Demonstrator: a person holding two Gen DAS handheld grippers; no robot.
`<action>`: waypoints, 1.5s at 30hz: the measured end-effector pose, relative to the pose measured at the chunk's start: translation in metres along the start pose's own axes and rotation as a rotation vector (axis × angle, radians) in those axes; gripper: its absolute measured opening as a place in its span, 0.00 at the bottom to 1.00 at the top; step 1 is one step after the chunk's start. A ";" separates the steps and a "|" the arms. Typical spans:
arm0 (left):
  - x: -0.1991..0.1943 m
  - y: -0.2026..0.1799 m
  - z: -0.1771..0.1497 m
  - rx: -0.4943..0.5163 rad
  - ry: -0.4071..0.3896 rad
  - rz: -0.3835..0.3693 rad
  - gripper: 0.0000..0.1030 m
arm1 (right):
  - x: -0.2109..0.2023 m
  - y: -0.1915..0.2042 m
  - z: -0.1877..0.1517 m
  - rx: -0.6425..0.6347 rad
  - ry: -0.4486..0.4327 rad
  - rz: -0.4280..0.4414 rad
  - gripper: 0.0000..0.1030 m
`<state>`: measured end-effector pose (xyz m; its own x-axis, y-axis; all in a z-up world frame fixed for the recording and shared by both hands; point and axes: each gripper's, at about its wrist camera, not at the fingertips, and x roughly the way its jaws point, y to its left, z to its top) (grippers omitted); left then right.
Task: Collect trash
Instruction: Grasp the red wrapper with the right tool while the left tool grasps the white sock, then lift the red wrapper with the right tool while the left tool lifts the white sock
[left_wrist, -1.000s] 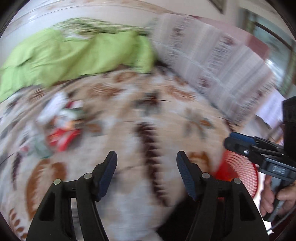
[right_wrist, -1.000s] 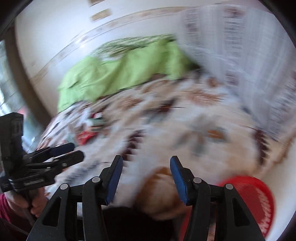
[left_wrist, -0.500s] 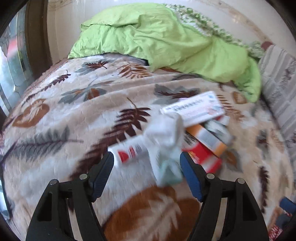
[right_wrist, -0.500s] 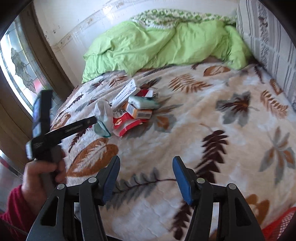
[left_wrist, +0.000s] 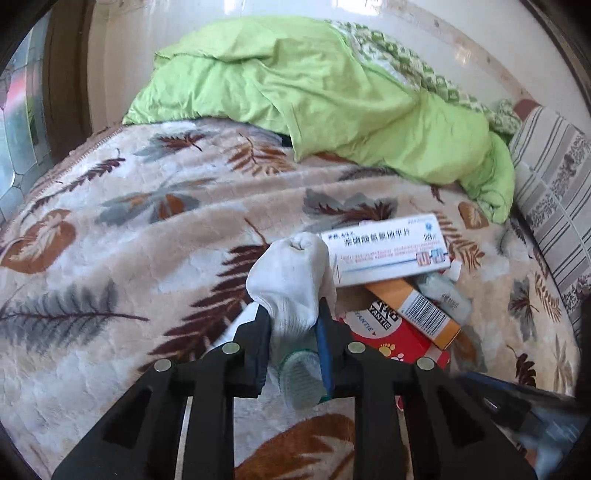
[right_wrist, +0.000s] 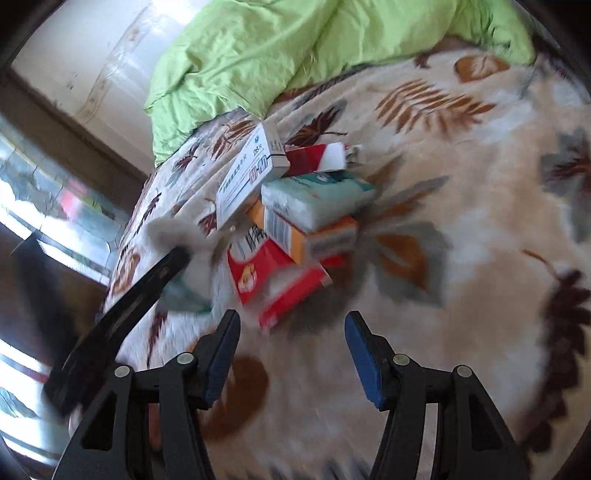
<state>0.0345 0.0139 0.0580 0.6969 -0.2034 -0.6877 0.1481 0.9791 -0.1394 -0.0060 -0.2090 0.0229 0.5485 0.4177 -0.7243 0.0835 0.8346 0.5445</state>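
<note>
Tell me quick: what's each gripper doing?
Left gripper: closed on the white knit glove.
Right gripper: open, fingers empty.

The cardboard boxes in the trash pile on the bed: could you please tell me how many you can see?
3: a white box on top at the back, an orange box under it, and a red box at the bottom front. More may lie hidden underneath.

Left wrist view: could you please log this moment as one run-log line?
left gripper: shut on white glove | right gripper: open, empty | boxes: on blanket
</note>
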 end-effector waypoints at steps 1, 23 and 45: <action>-0.003 0.000 0.000 0.002 -0.006 0.006 0.21 | 0.012 0.001 0.006 0.016 0.005 0.015 0.61; -0.055 -0.010 -0.022 0.049 -0.047 -0.007 0.21 | -0.064 0.035 -0.071 -0.341 -0.195 -0.179 0.06; -0.070 -0.017 -0.071 0.110 0.029 0.001 0.21 | -0.053 0.054 -0.086 -0.557 -0.255 -0.463 0.06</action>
<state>-0.0667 0.0120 0.0576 0.6765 -0.2004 -0.7087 0.2244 0.9726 -0.0608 -0.1017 -0.1556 0.0540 0.7401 -0.0577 -0.6700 -0.0431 0.9902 -0.1328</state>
